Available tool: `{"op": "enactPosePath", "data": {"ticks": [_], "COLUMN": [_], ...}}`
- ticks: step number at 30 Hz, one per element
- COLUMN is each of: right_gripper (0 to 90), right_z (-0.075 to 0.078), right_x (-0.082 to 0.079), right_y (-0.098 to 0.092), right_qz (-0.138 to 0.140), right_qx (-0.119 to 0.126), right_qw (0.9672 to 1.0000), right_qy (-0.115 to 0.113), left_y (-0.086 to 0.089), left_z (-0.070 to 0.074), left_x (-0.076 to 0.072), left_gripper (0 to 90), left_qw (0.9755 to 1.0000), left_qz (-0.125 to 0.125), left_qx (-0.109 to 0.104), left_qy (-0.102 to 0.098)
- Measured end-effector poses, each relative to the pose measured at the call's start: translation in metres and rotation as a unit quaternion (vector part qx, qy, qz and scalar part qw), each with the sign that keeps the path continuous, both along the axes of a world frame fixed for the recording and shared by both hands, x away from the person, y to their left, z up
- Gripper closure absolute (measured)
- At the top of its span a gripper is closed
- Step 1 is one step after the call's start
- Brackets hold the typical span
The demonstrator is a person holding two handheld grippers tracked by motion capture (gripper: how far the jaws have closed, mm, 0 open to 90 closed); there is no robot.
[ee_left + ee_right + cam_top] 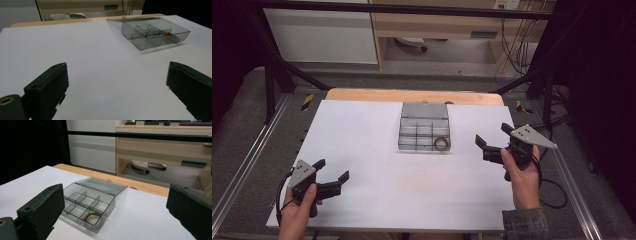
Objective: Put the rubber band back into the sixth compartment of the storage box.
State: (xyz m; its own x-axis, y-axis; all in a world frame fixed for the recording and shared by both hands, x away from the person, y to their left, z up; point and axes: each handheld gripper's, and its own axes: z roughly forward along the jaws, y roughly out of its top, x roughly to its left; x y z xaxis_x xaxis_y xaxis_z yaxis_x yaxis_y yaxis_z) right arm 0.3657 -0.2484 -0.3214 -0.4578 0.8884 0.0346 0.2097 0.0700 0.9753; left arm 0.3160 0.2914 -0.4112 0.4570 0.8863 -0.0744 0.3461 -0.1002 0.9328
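**A:** Start nearest the person. What do the hands hold?

**B:** Low in the high view, the left hand grips the left black two-jaw gripper [332,170] over the near left part of the white table sheet [377,195]. Its jaws stand wide apart with nothing between them, touching no object. In the left gripper view the same two black jaws rise at the bottom corners, with bare white sheet between.

**A:** And the other one?

**B:** The right black two-jaw gripper [492,135] is held a little farther up the table, near the right edge of the sheet. Its jaws are also spread wide and empty, pointing leftward toward the box and well apart from it.

**A:** Describe the box.

**B:** It's a smoky grey, see-through plastic organiser box [424,135], rectangular, sitting flat past the middle of the sheet, between the two grippers and farther away than both. Thin walls divide it into small compartments. Its clear hinged lid [424,110] lies open, folded back flat on the far side toward the pale wooden table edge [412,95].

**A:** Anything inside?

**B:** A brown ring-shaped band [441,143] lies in the near right corner compartment as the high view shows it. In the right gripper view the band [92,215] sits in the compartment nearest the camera. The other compartments look bare.
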Motion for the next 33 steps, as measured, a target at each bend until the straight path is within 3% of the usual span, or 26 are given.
{"op": "enactPosePath", "data": {"ticks": [8,33], "right_gripper": [1.7,1.7], "right_z": [0.001,0.012], "right_x": [-0.01,-0.041], "right_y": [-0.016,-0.037], "right_qz": [-0.011,-0.012], "right_qx": [0.001,0.003], "right_qw": [0.9999,0.9997], "right_qy": [-0.001,-0.019], "left_y": [0.001,0.004], "left_z": [0.001,0.003], "left_x": [0.0,-0.002], "left_gripper": [3.6,3.6], "left_qw": [1.0,0.9999], "left_qz": [0.0,0.001], "left_qx": [-0.003,-0.008], "left_qy": [-0.002,-0.009]}}
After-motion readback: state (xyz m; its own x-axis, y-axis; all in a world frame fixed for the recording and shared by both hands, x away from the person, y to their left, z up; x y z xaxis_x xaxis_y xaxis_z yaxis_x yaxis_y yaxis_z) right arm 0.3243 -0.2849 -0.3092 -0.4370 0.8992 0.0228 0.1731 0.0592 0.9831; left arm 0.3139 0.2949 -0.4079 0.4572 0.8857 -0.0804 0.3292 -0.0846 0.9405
